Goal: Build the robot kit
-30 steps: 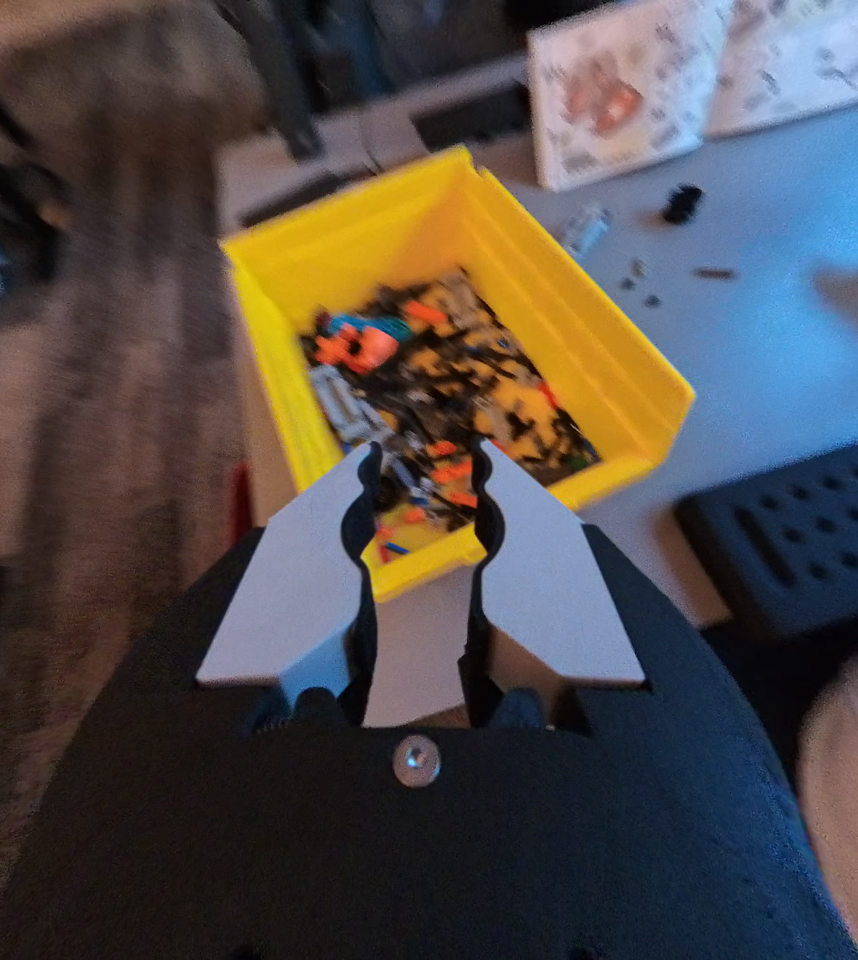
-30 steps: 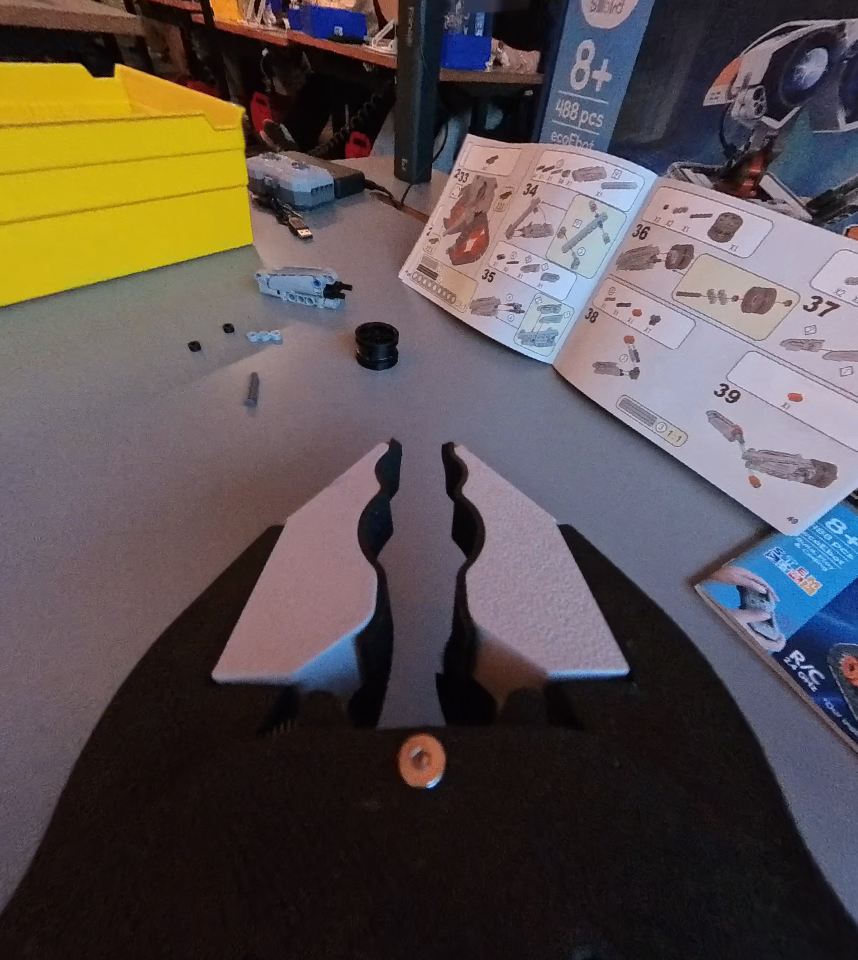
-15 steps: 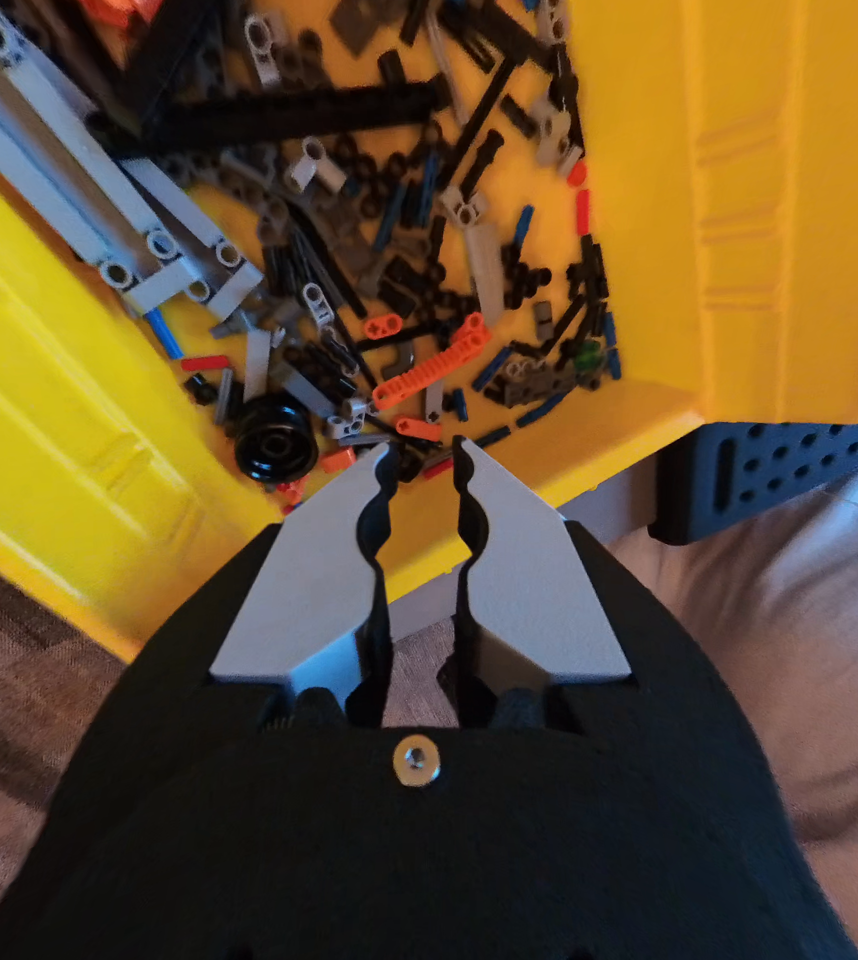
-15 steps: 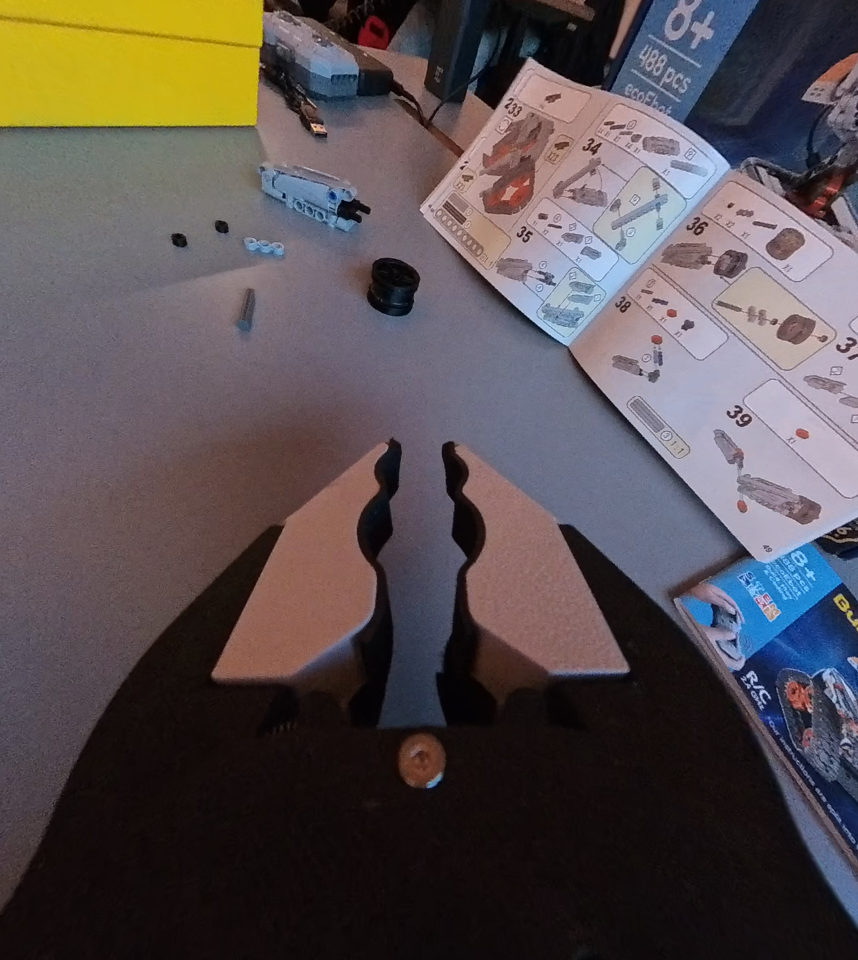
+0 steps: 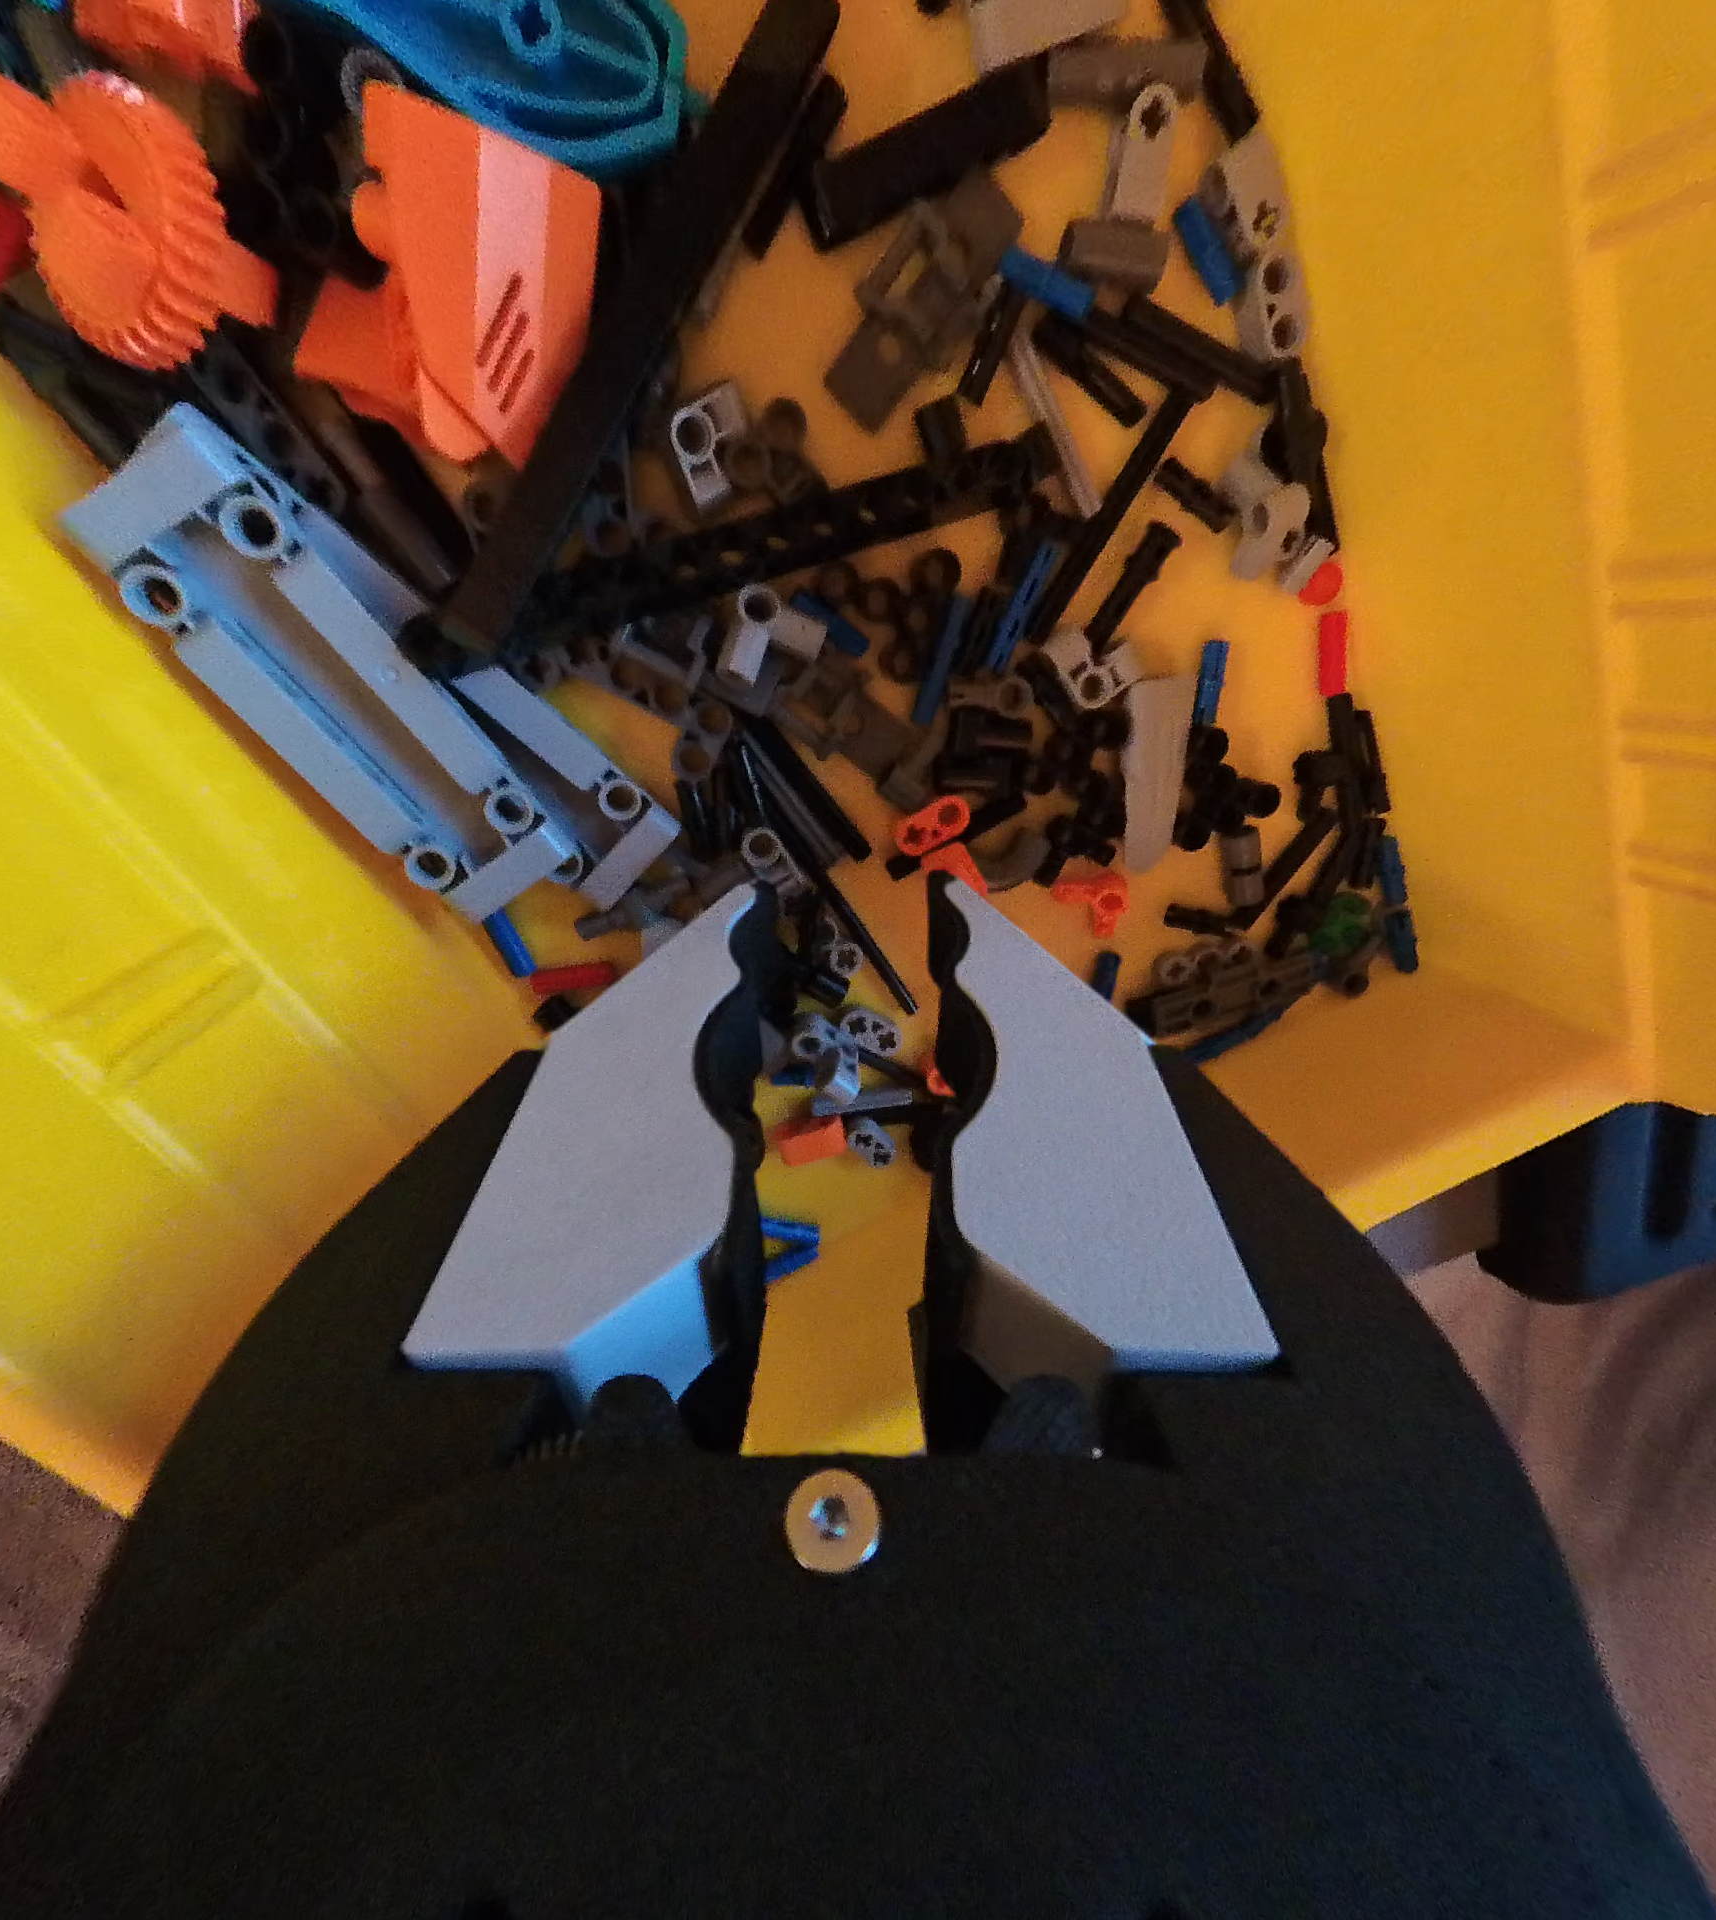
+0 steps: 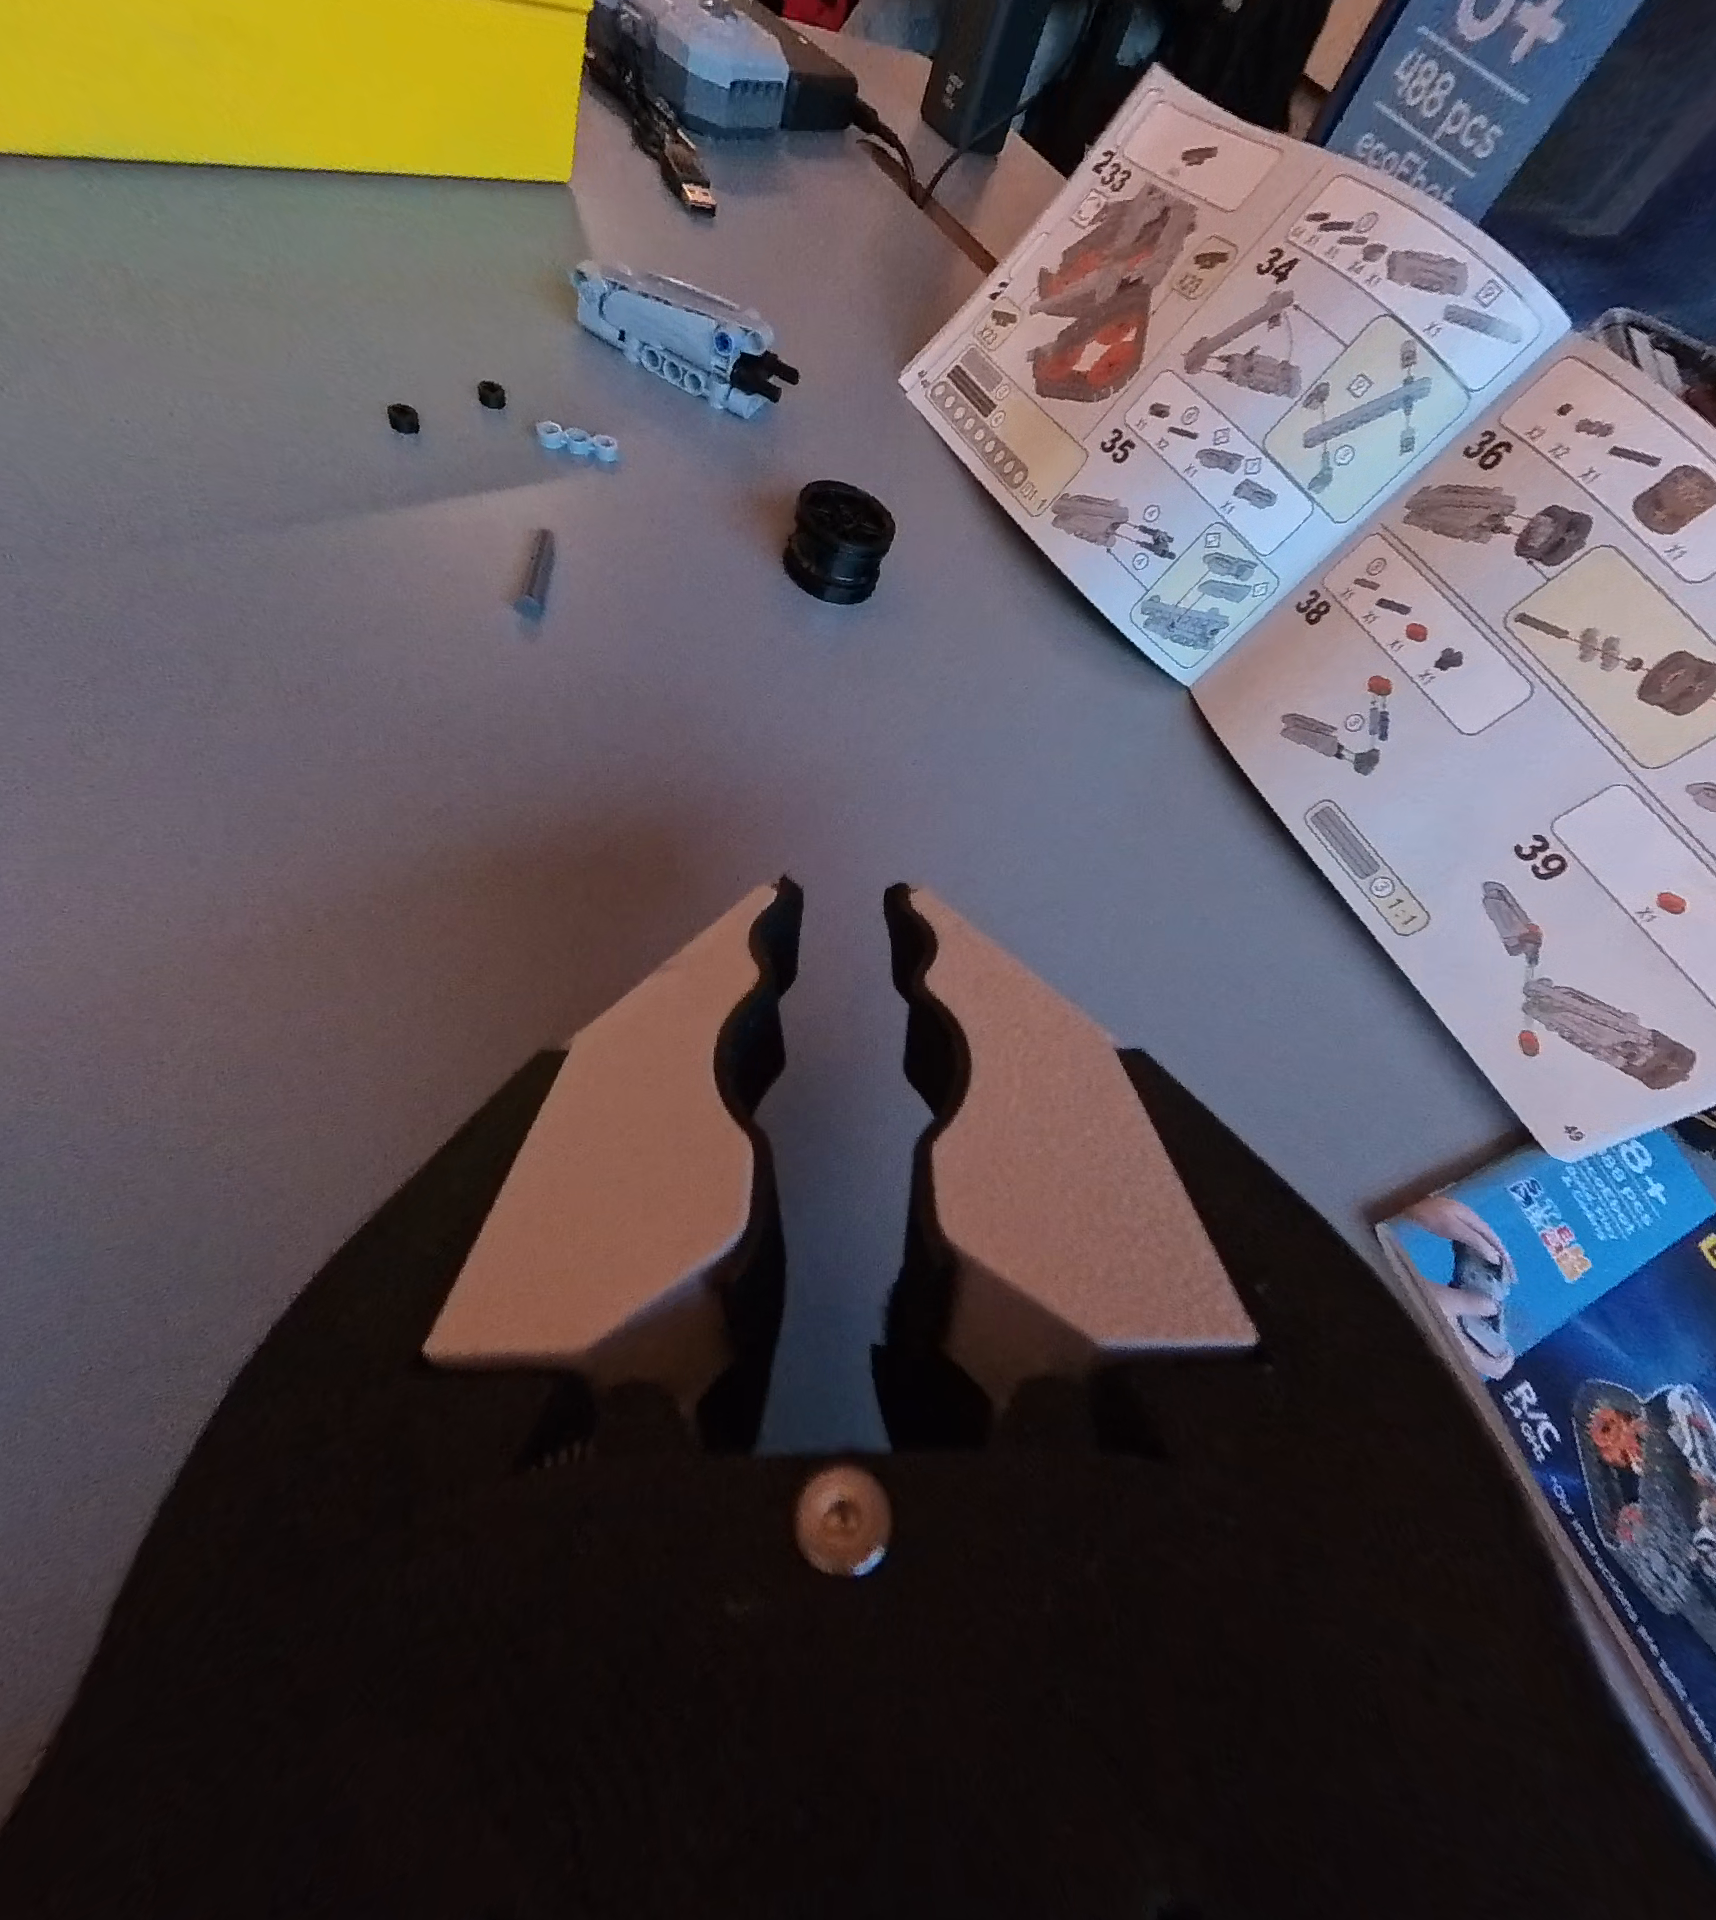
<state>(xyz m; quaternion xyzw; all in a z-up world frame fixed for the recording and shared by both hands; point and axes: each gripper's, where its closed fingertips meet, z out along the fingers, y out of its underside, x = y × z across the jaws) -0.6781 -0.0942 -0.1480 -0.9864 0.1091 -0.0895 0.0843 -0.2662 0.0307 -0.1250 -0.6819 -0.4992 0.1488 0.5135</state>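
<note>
Left tool (image 5: 843, 904), jaws parted and empty, points into yellow bin (image 5: 158, 935) over small loose building pieces (image 5: 838, 1049), deeper than half a second ago. Right tool (image 6: 841, 899), narrowly open, empty, hangs over bare table (image 6: 210, 779), black wheel (image 6: 838, 540) well ahead; view almost unchanged.

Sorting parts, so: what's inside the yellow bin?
The yellow bin holds loose building pieces: black beams, a grey frame, an orange gear. The open left gripper covers some; lower layers are hidden.
</note>
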